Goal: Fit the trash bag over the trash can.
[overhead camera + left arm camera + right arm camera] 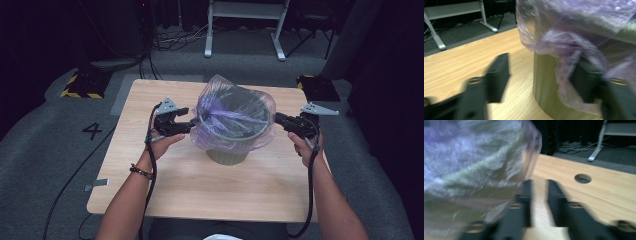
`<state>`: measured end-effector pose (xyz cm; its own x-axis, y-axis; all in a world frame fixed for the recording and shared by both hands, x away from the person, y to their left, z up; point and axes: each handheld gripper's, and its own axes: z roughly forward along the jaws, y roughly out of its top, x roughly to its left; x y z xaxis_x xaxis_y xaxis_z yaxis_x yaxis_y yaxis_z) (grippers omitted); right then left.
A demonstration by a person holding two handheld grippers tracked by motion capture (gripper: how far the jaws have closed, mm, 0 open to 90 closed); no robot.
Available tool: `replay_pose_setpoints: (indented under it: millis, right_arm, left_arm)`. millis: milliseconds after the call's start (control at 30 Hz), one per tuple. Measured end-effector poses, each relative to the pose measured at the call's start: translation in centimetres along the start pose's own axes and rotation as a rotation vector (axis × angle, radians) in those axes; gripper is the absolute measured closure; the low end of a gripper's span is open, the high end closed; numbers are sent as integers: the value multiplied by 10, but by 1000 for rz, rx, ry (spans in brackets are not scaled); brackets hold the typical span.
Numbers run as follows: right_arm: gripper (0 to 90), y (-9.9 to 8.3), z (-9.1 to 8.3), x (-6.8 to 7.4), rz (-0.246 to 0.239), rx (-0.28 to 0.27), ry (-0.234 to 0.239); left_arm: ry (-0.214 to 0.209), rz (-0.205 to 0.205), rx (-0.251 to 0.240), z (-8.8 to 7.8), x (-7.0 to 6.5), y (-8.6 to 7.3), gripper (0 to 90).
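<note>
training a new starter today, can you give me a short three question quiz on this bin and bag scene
1. True or false: the purple bag is draped over the rim of the green bin.
2. What does the bin stand on? A) carpet B) wooden table C) metal shelf
3. Which claw has bag film between its jaws?

Key
1. True.
2. B, the wooden table.
3. The left claw, jaws wide apart, film over one jaw; the right claw has a narrow gap with bare table in it.

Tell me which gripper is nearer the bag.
Left. The left gripper has bag film draped over one jaw; the right gripper sits just beside the bag's other side, jaws narrowly apart and empty.
</note>
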<state>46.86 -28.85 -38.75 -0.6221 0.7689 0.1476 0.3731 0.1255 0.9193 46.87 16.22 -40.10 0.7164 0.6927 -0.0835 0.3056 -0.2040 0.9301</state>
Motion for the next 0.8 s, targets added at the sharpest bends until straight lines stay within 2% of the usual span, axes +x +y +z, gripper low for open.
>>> replay_pose_setpoints:
  millis: [33, 100, 133, 167, 200, 233, 267, 300, 333, 400, 500, 600, 667, 700, 733, 767, 800]
  right_arm:
    - [631, 2, -3, 0, 8, -11, -16]
    - [541, 5, -10, 0, 12, -44, -9]
    - [496, 8, -15, 1, 7, -58, -16]
    - [496, 8, -15, 1, 7, -58, -16]
    - [473, 9, -17, 2, 7, -64, -17]
    - [404, 14, -24, 5, -17, -81, -7]
    - [386, 16, -26, 6, -27, -80, -11]
    - [378, 17, -30, 7, -34, -83, -14]
    - [370, 19, -33, 8, -30, -85, -15]
    - [349, 20, -40, 8, -26, -91, -19]
    - [338, 24, -53, 13, -101, -113, -66]
    - [335, 28, -63, 28, -191, -126, -68]
    - [327, 30, -66, 41, -247, -139, -34]
    - [327, 30, -66, 41, -247, -139, -34]
    - [318, 31, -66, 46, -261, -136, -5]
    - [316, 32, -66, 54, -253, -108, 42]
    - [314, 32, -65, 54, -234, -109, 66]
  left_arm:
    - [0, 0, 0, 0, 0, 0, 292]
    - [16, 60, -66, -25, -2, 1, 256]
    - [16, 75, -79, -30, -2, 2, 245]
    - [16, 75, -79, -30, -2, 2, 226]
    - [16, 100, -96, -41, -3, 3, 226]
    - [20, 127, -111, -52, -6, 4, 187]
    - [19, 146, -117, -58, -8, 4, 181]
    - [19, 146, -117, -58, -8, 4, 176]
    - [12, 169, -127, -68, -12, 3, 169]
    - [-19, 177, -126, -73, -16, 3, 166]
    - [-75, 203, -110, -74, -28, 3, 165]
    - [-127, 263, -75, -68, -45, 3, 161]
    - [-131, 306, -57, -62, -57, 4, 160]
    - [-131, 306, -57, -62, -57, 4, 158]
    - [-146, 321, -47, -58, -64, 5, 158]
    - [-155, 334, -31, -53, -67, 6, 163]
    - [-168, 338, -19, -50, -69, 5, 182]
